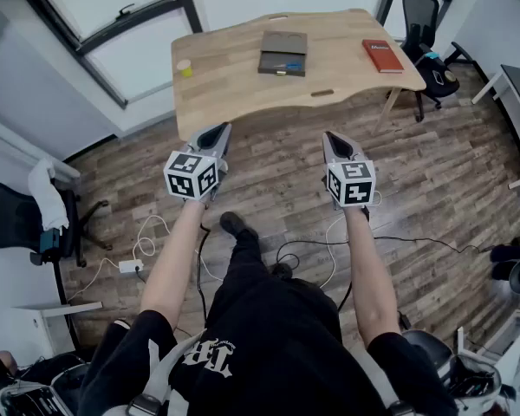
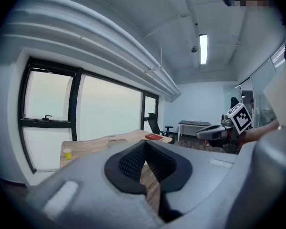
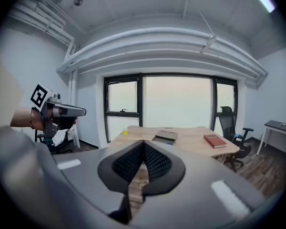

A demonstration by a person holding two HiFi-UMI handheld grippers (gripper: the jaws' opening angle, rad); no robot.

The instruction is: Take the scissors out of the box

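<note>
Both sets of jaws closed, empty — left gripper (image 1: pixel 211 136) and right gripper (image 1: pixel 334 143); scissors (image 1: pixel 288 65) in box (image 1: pixel 282 45) on tabletop (image 1: pixel 230 72), upper centre.

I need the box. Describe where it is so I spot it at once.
Find the wooden table ahead of the grippers. Near its middle lies the box, flat and squarish. In the head view a yellow cup stands to its left and a red book lies to its right; the box alone is dark grey.
</note>
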